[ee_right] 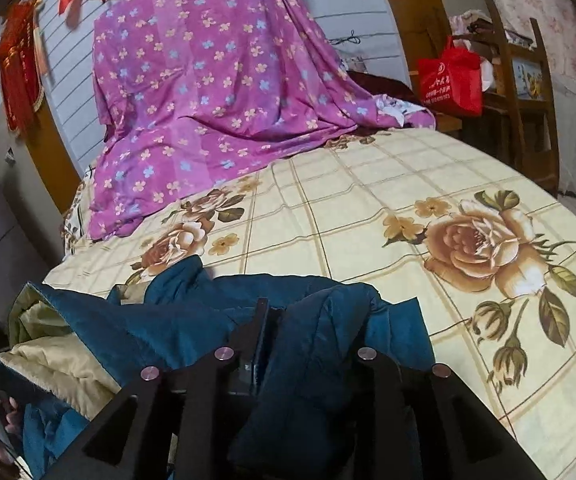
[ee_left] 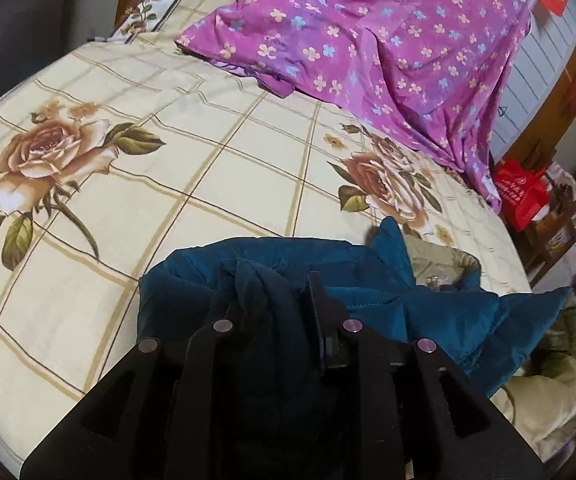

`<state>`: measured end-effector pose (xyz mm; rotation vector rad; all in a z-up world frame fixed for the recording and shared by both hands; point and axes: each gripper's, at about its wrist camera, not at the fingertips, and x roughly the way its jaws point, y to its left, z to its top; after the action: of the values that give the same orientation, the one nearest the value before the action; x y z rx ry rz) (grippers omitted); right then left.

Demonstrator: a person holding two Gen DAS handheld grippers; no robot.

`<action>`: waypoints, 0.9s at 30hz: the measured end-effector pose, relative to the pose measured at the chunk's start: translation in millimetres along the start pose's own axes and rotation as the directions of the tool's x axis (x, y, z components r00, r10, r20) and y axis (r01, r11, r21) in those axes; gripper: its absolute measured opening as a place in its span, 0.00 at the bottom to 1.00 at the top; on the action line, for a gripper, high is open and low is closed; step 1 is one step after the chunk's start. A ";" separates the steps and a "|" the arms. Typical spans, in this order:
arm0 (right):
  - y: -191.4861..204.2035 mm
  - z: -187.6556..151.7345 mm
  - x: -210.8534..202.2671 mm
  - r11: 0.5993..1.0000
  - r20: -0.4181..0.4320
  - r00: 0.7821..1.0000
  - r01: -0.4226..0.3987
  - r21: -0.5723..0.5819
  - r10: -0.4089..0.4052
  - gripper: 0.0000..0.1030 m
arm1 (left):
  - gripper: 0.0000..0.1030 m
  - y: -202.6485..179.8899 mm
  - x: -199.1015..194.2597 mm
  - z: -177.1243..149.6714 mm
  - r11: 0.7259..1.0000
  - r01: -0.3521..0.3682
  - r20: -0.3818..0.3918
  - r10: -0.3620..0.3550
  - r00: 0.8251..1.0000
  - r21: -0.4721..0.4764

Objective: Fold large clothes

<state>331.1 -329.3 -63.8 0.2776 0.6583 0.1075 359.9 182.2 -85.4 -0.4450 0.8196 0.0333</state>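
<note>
A teal quilted jacket (ee_left: 427,312) with a pale olive lining (ee_left: 435,258) hangs over the near edge of the bed. My left gripper (ee_left: 276,292) is shut on a bunched fold of the jacket. The jacket also shows in the right wrist view (ee_right: 192,320), with its cream lining (ee_right: 60,368) turned out at the left. My right gripper (ee_right: 299,320) is shut on another fold of it. Cloth covers most of both pairs of fingers.
The bed sheet (ee_left: 208,168) is cream with a grid and large roses. A purple flowered cover (ee_left: 387,48) lies heaped at the far side, also in the right wrist view (ee_right: 208,92). A red bag (ee_right: 451,80) stands on wooden furniture beyond the bed.
</note>
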 end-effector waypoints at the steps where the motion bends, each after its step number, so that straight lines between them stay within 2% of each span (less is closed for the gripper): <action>1: 1.3 -0.3 -1.2 1.000 0.003 1.000 0.005 -0.003 -0.005 0.23 | 0.21 -0.2 -3.1 1.3 1.000 0.008 0.003 -0.008 1.000 -0.002; 2: 2.6 0.0 -2.6 1.000 0.007 1.000 0.008 -0.006 -0.008 0.24 | 0.24 -0.2 -8.2 2.6 1.000 0.023 0.010 -0.023 1.000 -0.003; 4: 4.0 0.0 -6.9 1.000 0.020 1.000 0.012 -0.013 -0.011 0.25 | 0.41 0.5 -16.2 5.7 0.999 0.049 0.021 -0.049 0.999 -0.010; 5: 4.5 0.4 -8.0 1.000 0.022 1.000 0.014 -0.012 -0.013 0.26 | 0.63 1.2 -19.6 7.6 0.997 0.074 0.028 -0.073 0.997 -0.014; 6: 4.5 0.2 -8.7 1.000 0.022 1.000 0.011 -0.010 -0.010 0.28 | 0.78 1.5 -23.7 8.3 0.997 0.082 0.045 -0.081 0.996 -0.016; 7: 5.2 0.1 -9.1 1.000 0.022 1.000 0.010 -0.011 -0.010 0.28 | 0.81 0.8 -29.1 8.2 0.998 0.056 0.082 -0.055 0.995 -0.011; 9: 5.2 0.0 -9.2 1.000 0.022 1.000 0.009 -0.006 -0.008 0.30 | 0.82 -1.2 -34.1 8.7 0.999 0.035 0.105 -0.036 0.994 0.011; 14: 7.1 1.3 -12.4 1.000 0.035 0.999 0.015 0.006 -0.016 0.32 | 0.82 5.1 -48.8 10.9 0.997 0.077 0.152 -0.074 0.986 -0.019; 18: 10.0 4.3 -20.2 1.000 0.068 0.998 0.009 0.009 -0.010 0.36 | 0.82 9.9 -79.8 13.6 0.994 0.109 0.267 -0.096 0.959 -0.034; 20: 10.5 6.2 -22.9 1.000 0.075 0.997 0.001 0.016 -0.002 0.40 | 0.82 11.1 -89.4 14.8 0.992 0.121 0.297 -0.107 0.949 -0.029; 22: 10.8 7.9 -25.4 1.000 0.082 0.997 -0.015 0.025 0.013 0.46 | 0.82 11.4 -93.9 14.3 0.993 0.119 0.313 -0.108 0.944 -0.019; 24: 9.0 8.9 -27.5 0.999 0.090 0.995 -0.037 0.039 0.033 0.63 | 0.82 13.0 -93.9 13.5 0.994 0.104 0.315 -0.094 0.944 -0.016; 25: 6.3 8.9 -28.9 0.997 0.097 0.994 -0.053 0.060 0.047 0.69 | 0.82 14.2 -92.7 13.6 0.995 0.098 0.311 -0.086 0.946 -0.021; 26: 3.8 9.0 -30.4 0.995 0.103 0.994 -0.056 0.081 0.047 0.80 | 0.82 16.5 -91.6 13.7 0.995 0.097 0.308 -0.084 0.948 -0.029; 27: 1.5 9.1 -33.8 0.995 0.119 0.992 -0.041 0.095 0.029 0.82 | 0.82 19.4 -90.8 14.1 0.994 0.102 0.303 -0.085 0.949 -0.041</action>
<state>310.1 -336.1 -36.7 0.3865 0.5421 0.0919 303.5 218.2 -19.5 -0.5177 0.4975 0.0351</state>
